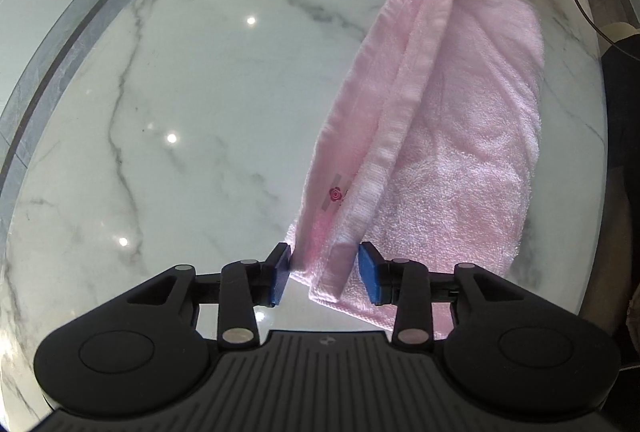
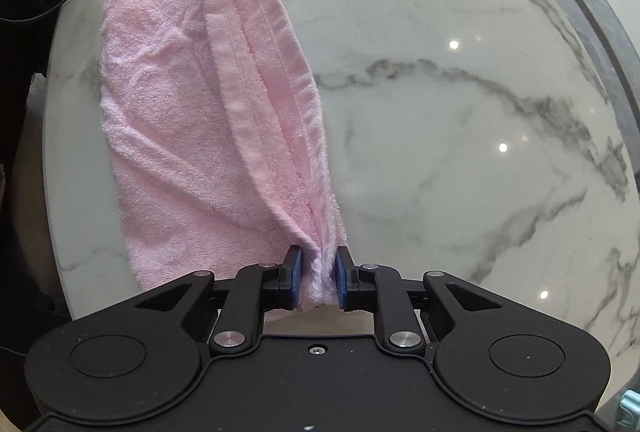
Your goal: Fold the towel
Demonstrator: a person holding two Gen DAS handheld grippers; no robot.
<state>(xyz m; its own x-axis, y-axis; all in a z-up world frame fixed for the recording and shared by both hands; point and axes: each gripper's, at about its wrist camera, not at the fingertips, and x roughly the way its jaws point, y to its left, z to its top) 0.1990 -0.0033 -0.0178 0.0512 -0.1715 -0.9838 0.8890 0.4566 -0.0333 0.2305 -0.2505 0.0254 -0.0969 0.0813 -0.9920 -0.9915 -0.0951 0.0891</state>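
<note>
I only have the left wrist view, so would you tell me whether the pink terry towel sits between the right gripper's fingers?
Observer: Yes, a bunched corner of the pink terry towel stands between the blue pads of the right gripper.
Operator: Are they pressing it?
Observer: I cannot tell; they stand close on either side.
Operator: Does any cloth pass behind them?
Observer: Yes, a short end reaches back toward the gripper's black body.

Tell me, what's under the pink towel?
The pink towel lies on a white marble table. Marble shows all around it; whatever sits beneath the cloth itself is covered.
</note>
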